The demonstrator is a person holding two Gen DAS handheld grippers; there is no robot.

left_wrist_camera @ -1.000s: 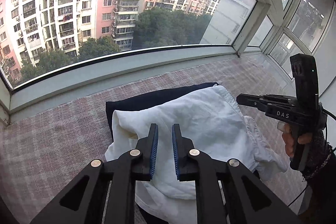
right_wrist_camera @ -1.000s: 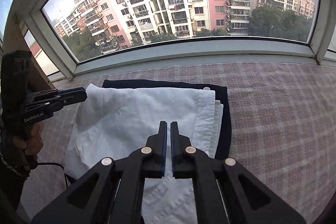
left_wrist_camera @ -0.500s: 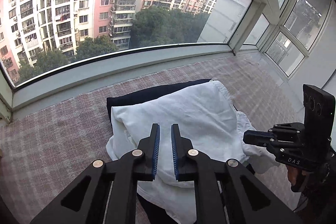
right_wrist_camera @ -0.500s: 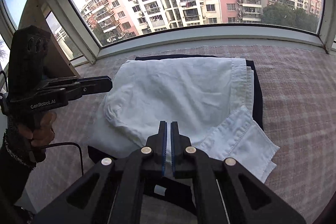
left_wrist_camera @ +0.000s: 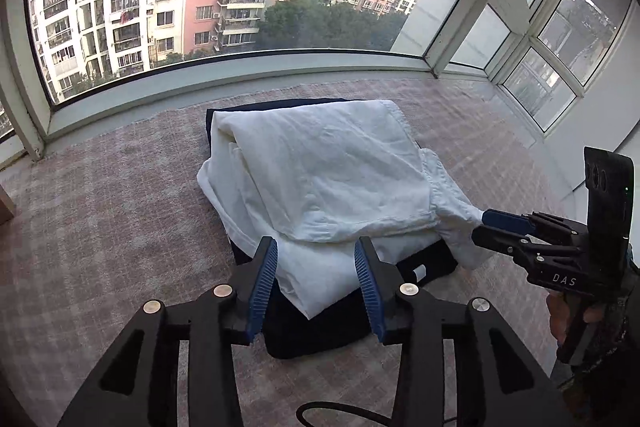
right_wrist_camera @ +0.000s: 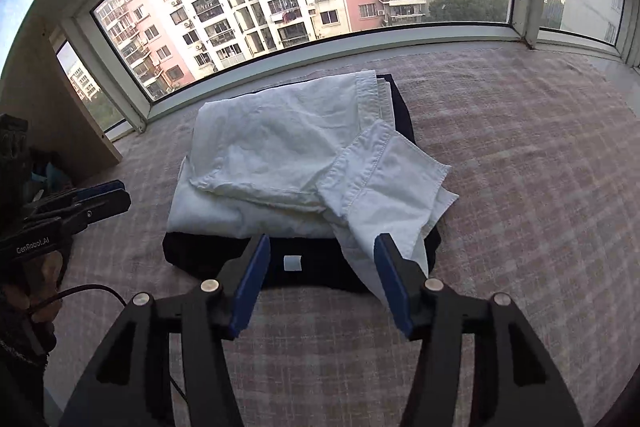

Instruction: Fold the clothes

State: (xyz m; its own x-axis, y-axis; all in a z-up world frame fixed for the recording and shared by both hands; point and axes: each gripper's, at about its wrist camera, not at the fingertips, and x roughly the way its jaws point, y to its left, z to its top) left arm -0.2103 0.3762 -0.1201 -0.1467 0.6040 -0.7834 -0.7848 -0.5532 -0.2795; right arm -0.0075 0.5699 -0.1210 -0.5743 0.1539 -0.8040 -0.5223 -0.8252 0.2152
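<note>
White shirt (right_wrist_camera: 280, 151) — roughly folded, cuff loose — atop dark garment (right_wrist_camera: 320, 263).

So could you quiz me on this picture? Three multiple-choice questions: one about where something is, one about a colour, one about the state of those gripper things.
1. Where does the white garment lie?
A. Hanging on the window frame
B. On top of a dark folded garment
C. Inside a basket

2. What colour are the pads on the gripper fingers?
A. Red
B. Yellow
C. Blue

3. How do the left gripper and right gripper stand?
A. Both open, holding nothing
B. Both clamped on the white garment
C. One open, one clamped on the carpet

Answers:
1. B, since dark cloth shows under the white one along its near and right edges, on the checked carpet.
2. C, the ribbed inner faces are blue in both wrist views.
3. A, each wrist view shows a wide gap between its fingers with nothing pinched in it.
</note>
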